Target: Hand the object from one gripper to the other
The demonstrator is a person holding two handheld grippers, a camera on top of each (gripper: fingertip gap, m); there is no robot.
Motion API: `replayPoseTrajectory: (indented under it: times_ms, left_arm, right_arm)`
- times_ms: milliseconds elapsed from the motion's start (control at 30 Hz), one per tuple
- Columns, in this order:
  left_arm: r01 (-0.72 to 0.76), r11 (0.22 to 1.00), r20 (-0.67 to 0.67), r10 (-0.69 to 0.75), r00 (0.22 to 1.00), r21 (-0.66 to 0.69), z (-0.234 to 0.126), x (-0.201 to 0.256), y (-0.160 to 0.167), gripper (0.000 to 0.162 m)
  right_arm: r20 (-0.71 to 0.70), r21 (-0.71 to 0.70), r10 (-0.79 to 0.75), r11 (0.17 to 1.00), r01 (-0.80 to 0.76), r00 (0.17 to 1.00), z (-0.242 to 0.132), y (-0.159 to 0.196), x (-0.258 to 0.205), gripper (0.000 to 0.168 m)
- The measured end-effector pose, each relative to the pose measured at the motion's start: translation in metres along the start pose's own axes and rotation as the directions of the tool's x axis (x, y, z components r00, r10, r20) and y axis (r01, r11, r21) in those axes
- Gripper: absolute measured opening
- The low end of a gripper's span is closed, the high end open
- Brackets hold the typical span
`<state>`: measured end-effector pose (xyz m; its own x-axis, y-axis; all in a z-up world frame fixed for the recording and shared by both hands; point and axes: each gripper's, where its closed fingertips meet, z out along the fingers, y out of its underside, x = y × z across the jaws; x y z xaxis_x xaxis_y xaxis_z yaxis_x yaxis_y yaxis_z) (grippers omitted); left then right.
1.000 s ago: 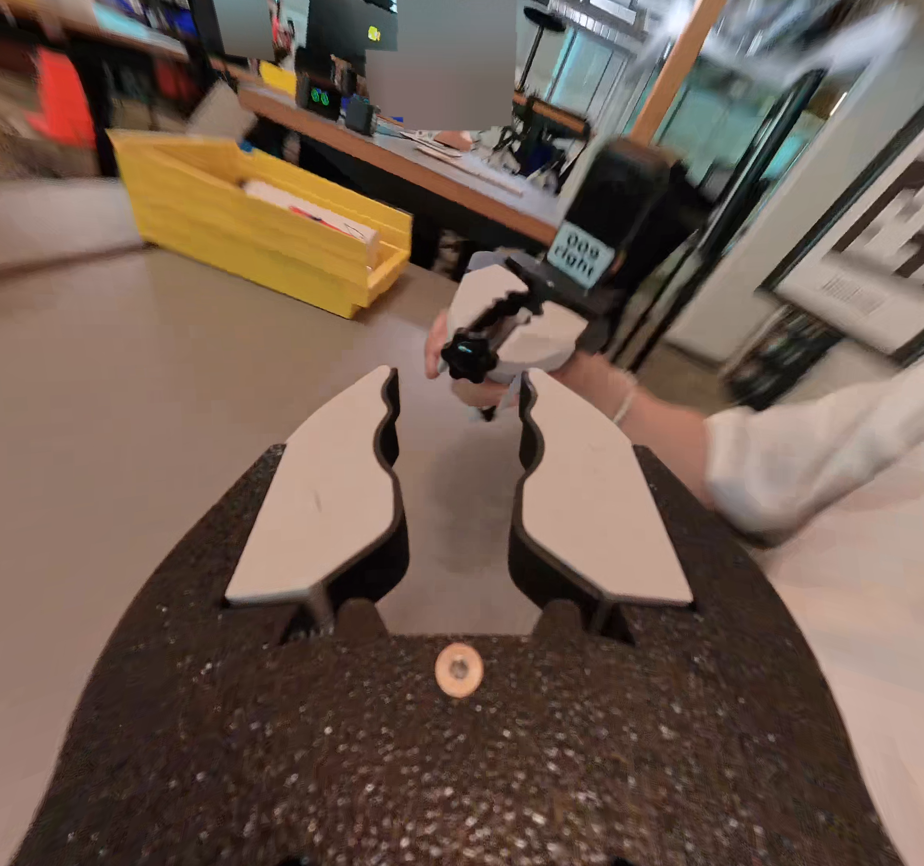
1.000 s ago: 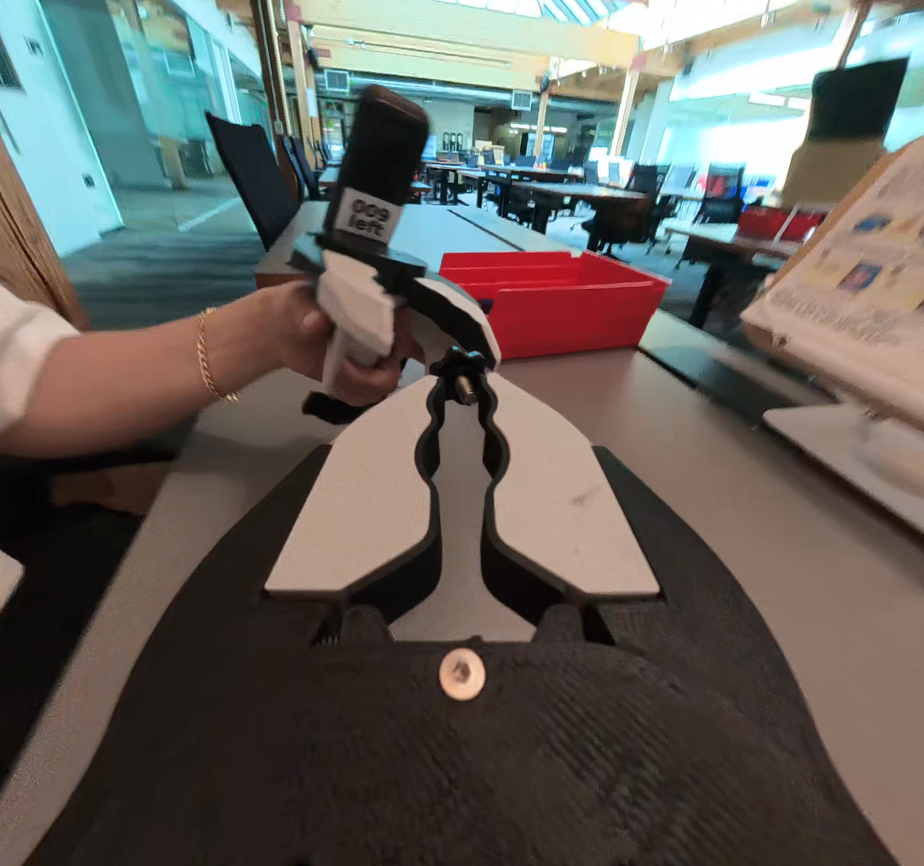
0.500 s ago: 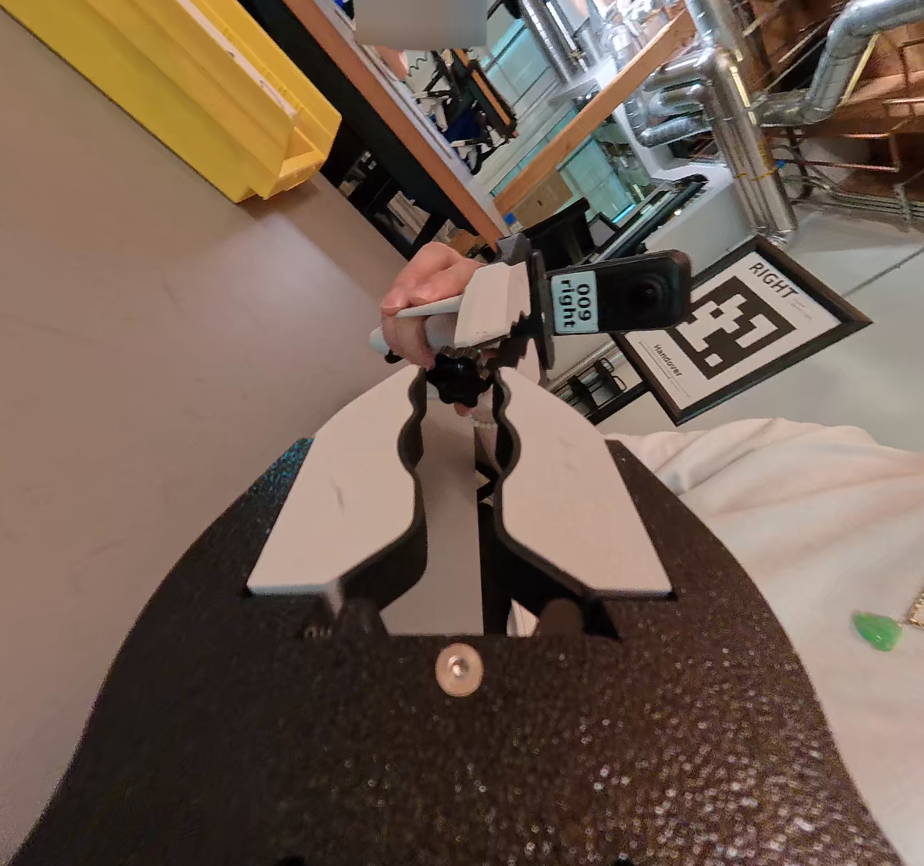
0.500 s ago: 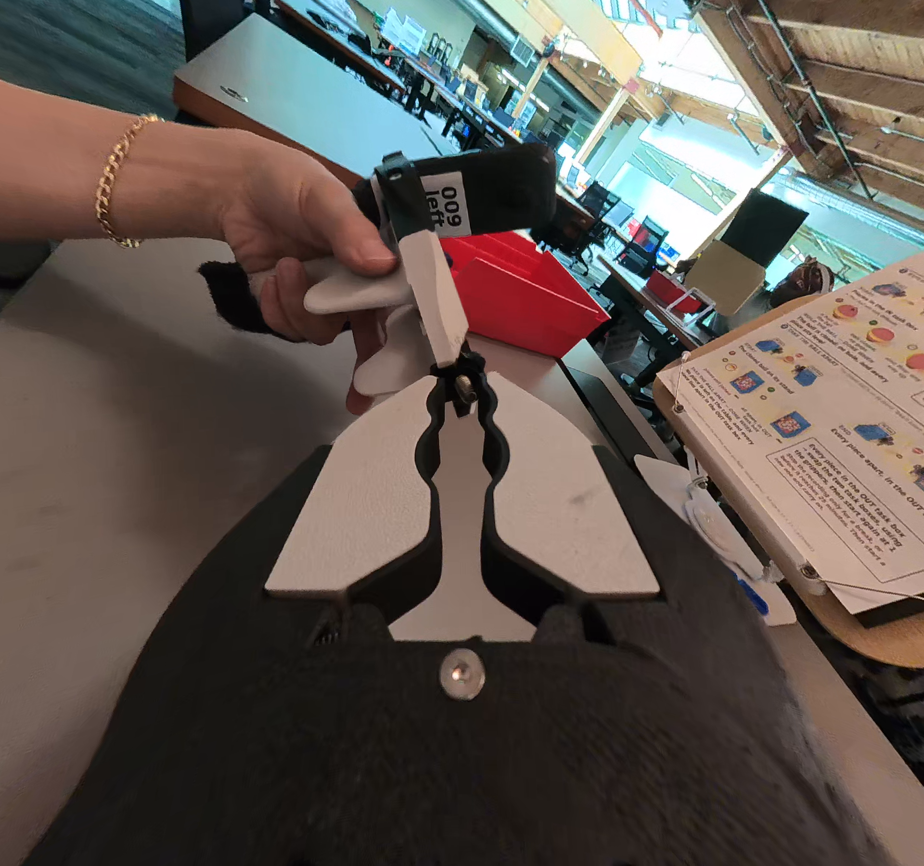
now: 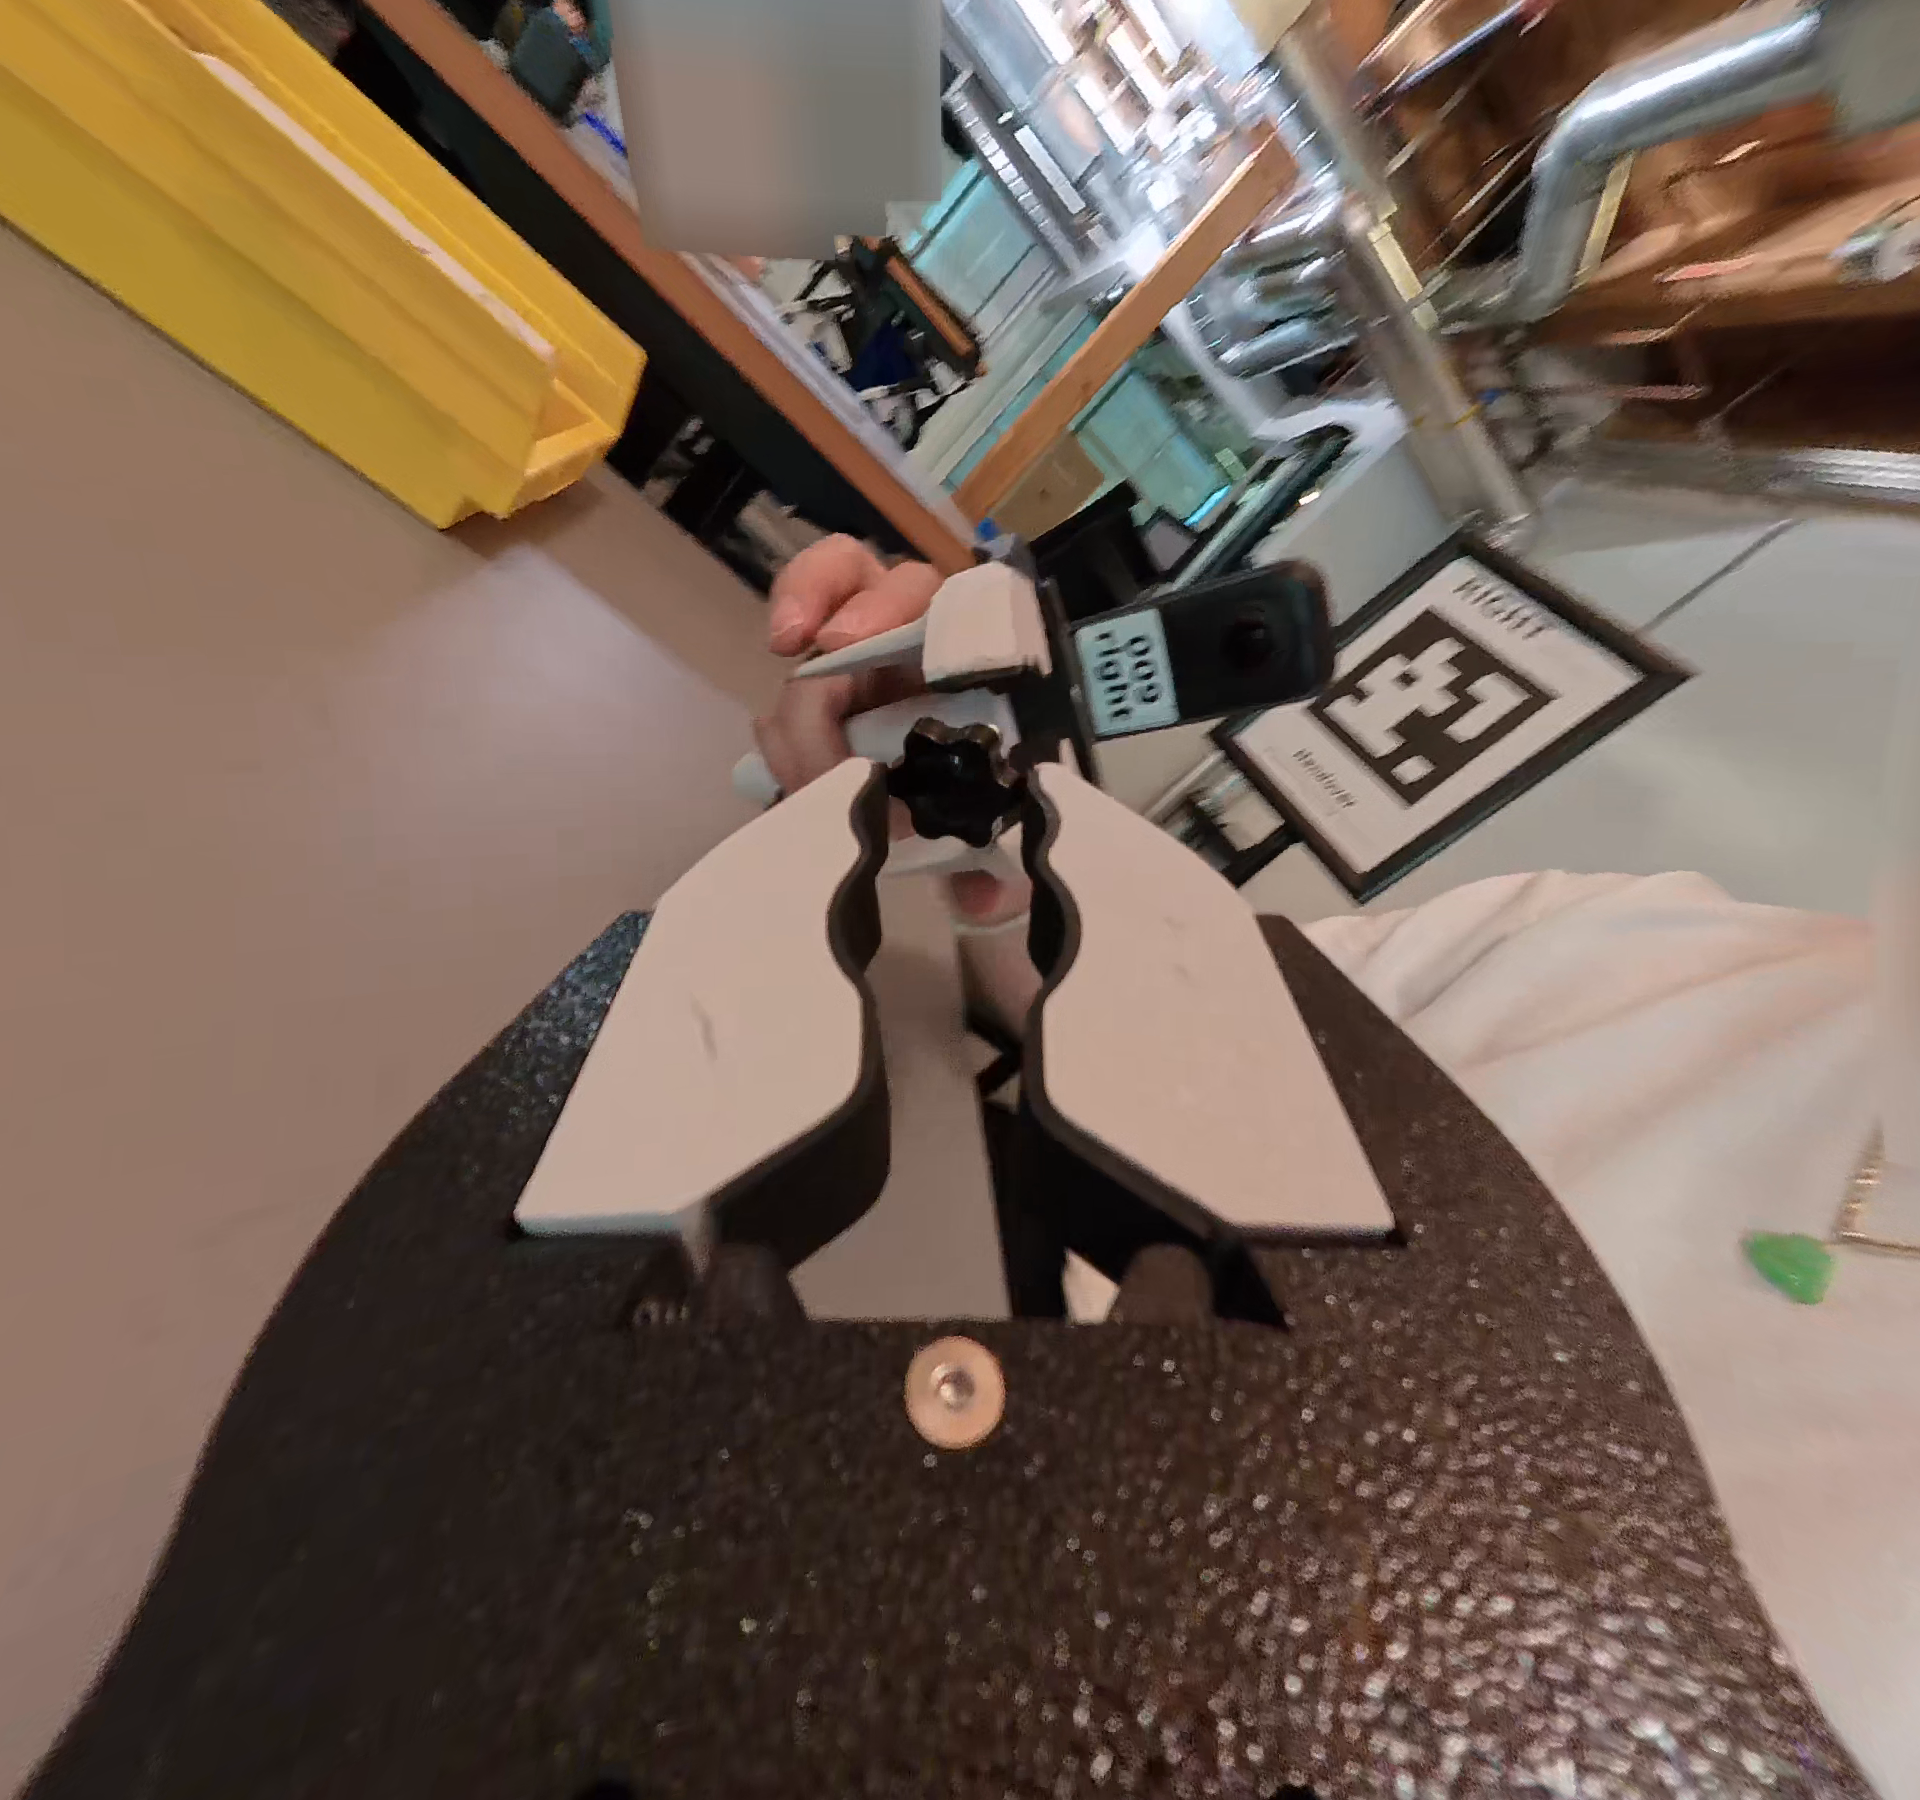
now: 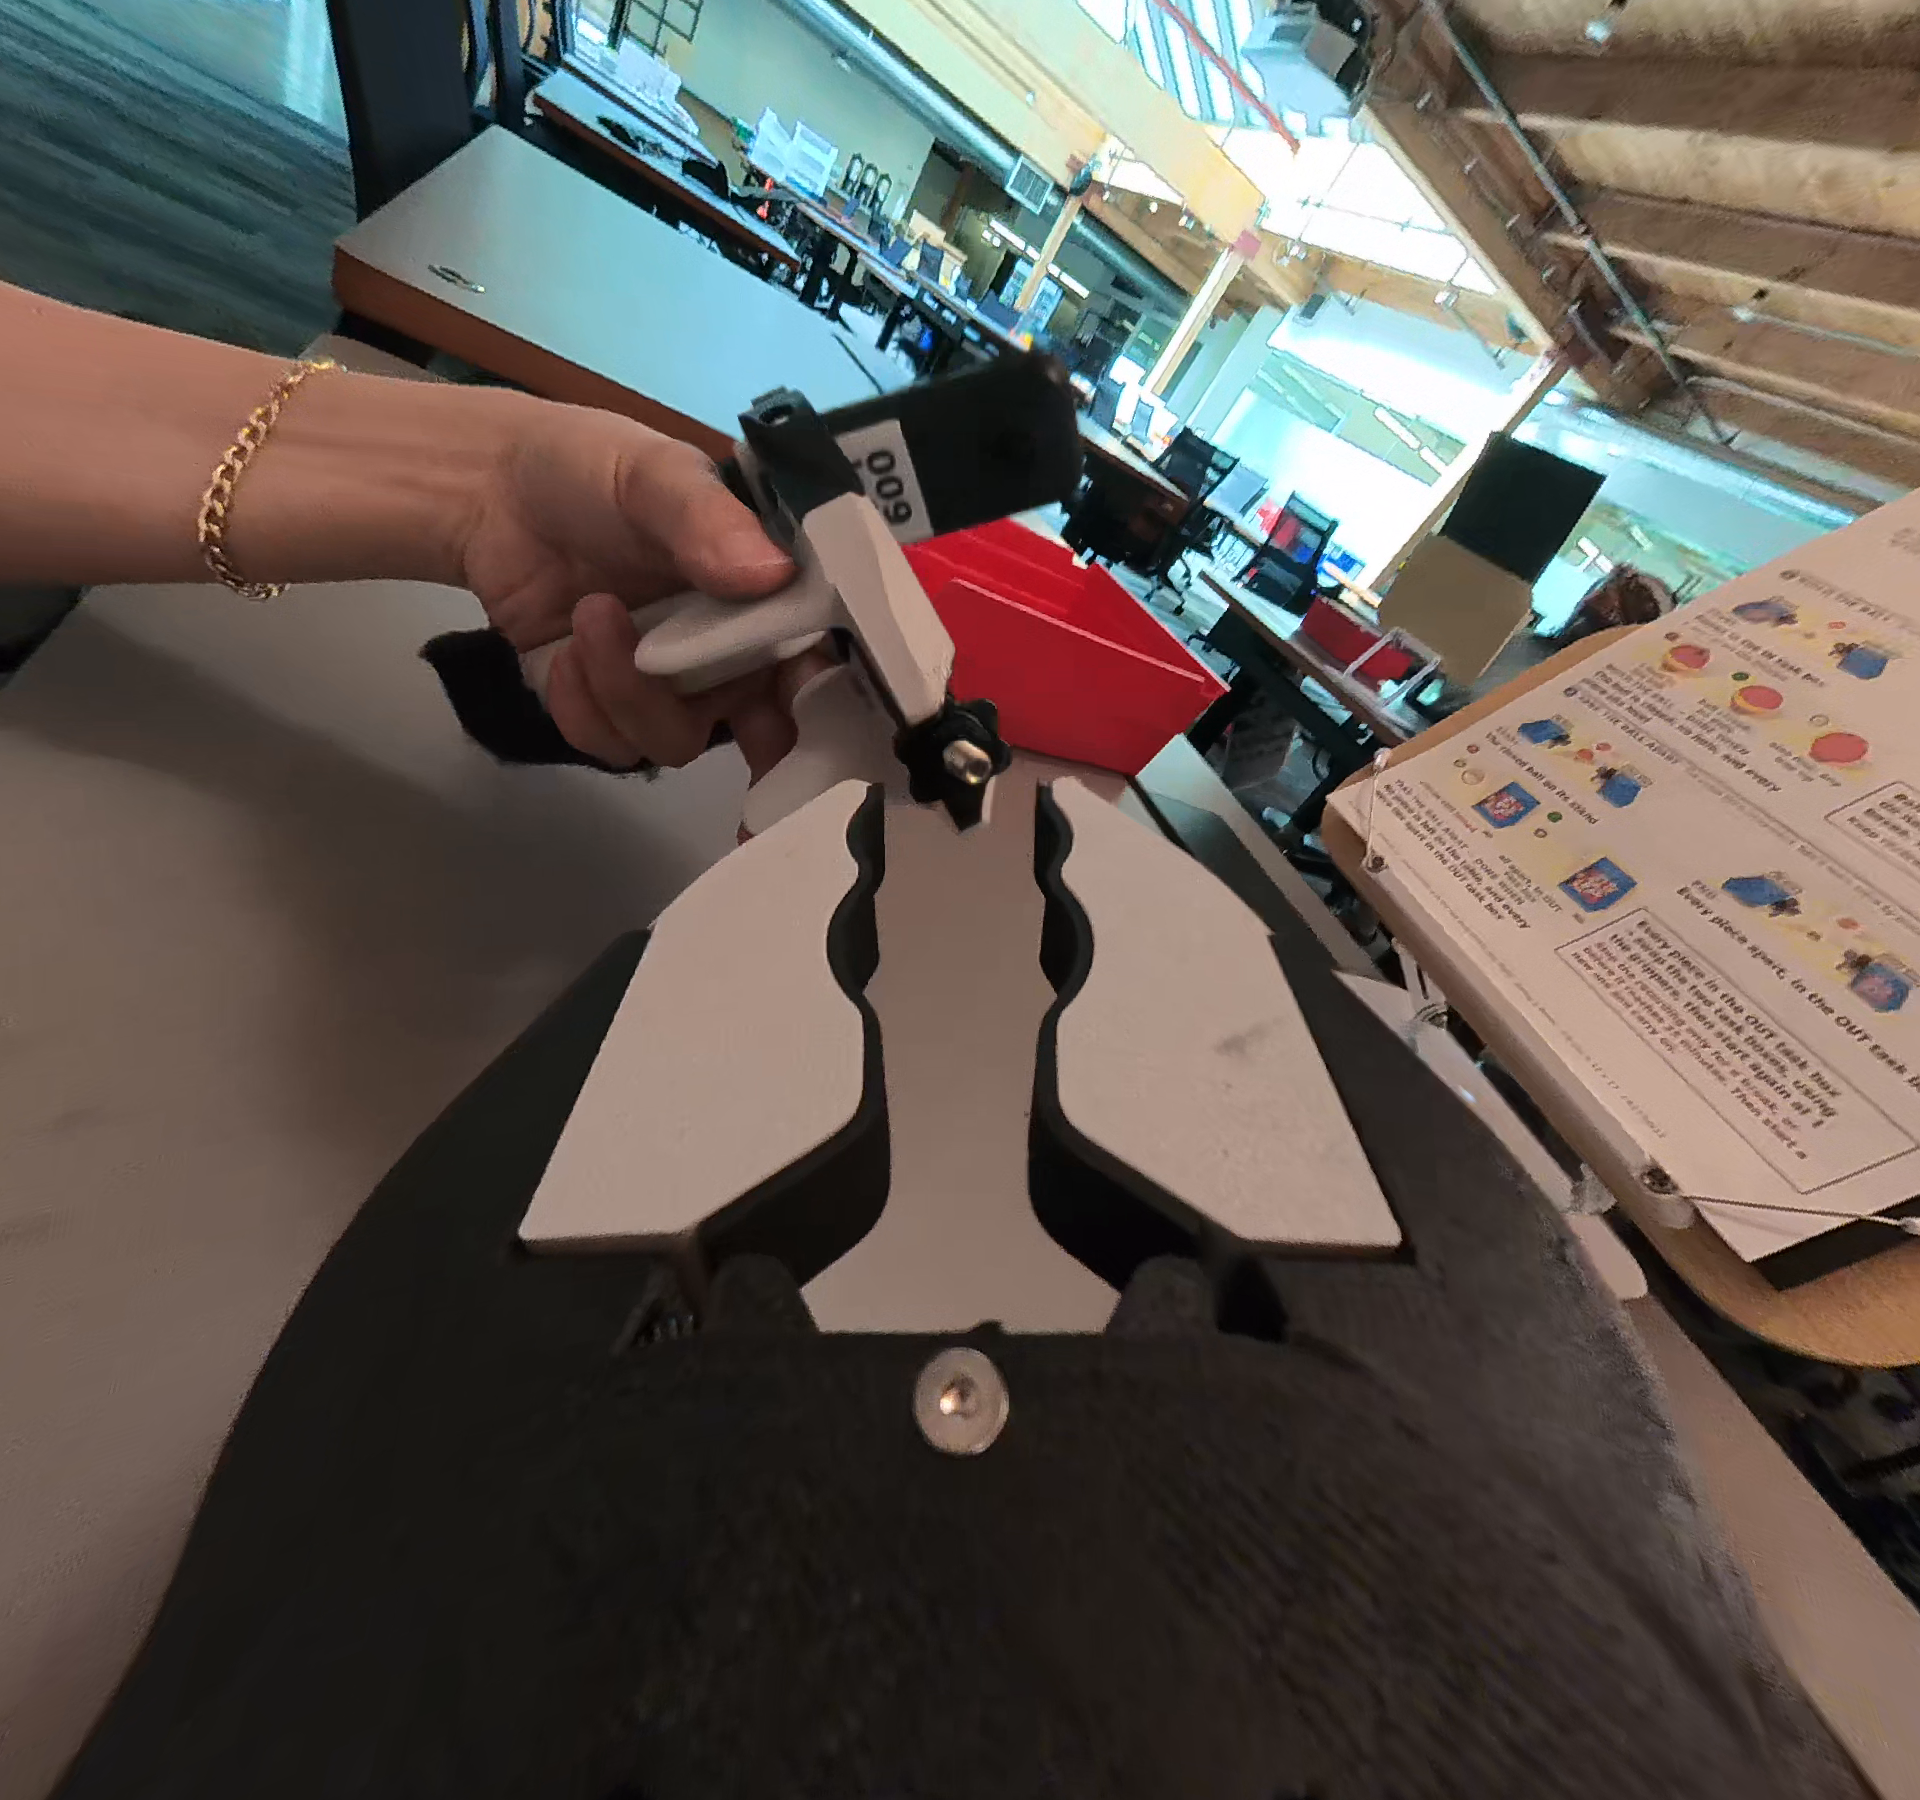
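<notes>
The object is a small black star-shaped knob (image 5: 948,794) with a metal screw end (image 6: 951,751). My left gripper (image 5: 951,800) is shut on it at the fingertips, above the grey table (image 5: 312,815). In the right wrist view the left gripper (image 6: 914,763) holds the knob just beyond my right fingertips. My right gripper (image 6: 958,800) is open, its jaws apart on either side of the knob and not touching it. In the left wrist view the right gripper (image 5: 935,690) faces mine from straight ahead, held by a hand (image 5: 831,597).
A yellow bin (image 5: 312,223) stands at the table's far left. A red bin (image 6: 1049,670) sits behind the left gripper. An instruction sheet on a board (image 6: 1683,919) leans at the right. A framed black-and-white marker sign (image 5: 1444,701) stands on the floor. The tips of both grippers are at nearly the same place.
A second ago the right gripper held the knob and the left was open. The left closed on the knob, both grippers tilted, and the right jaws have now opened.
</notes>
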<state>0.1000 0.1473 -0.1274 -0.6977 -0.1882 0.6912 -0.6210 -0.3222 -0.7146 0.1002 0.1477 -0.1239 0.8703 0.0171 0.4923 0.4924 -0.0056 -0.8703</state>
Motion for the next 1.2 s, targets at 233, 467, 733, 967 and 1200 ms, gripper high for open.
replayPoseTrajectory:
  times_ms: [233, 467, 733, 967, 1200]
  left_arm:
    - [0.122, 0.993, -0.186, -0.12, 0.975, 0.0, 0.013, 0.019, 0.004, 0.024]
    - [0.143, 0.99, -0.191, -0.141, 0.971, -0.006, 0.015, 0.018, 0.007, 0.024]
    - [-0.118, 0.99, 0.035, 0.121, 0.992, -0.076, 0.009, -0.002, 0.01, 0.024]
    - [-0.76, 0.414, 0.091, 0.898, 0.43, -0.501, -0.002, -0.021, 0.035, 0.03]
    - [-0.886, 0.059, -0.006, 0.998, 0.07, -0.459, 0.02, -0.015, 0.045, 0.021]
  right_arm:
    - [-0.022, 0.041, -0.044, 0.998, 0.045, 0.999, 0.003, -0.006, -0.003, 0.037]
    - [-0.001, 0.05, -0.058, 0.997, 0.058, 0.998, 0.002, -0.008, -0.006, 0.023]
    - [0.054, -0.175, 0.039, 0.984, -0.029, 0.998, -0.002, 0.013, -0.002, 0.022]
    - [0.191, -0.406, 0.358, 0.877, -0.259, 0.914, -0.017, 0.042, -0.023, 0.022]
    - [0.247, -0.482, 0.571, 0.773, -0.412, 0.783, -0.029, 0.047, -0.037, 0.022]
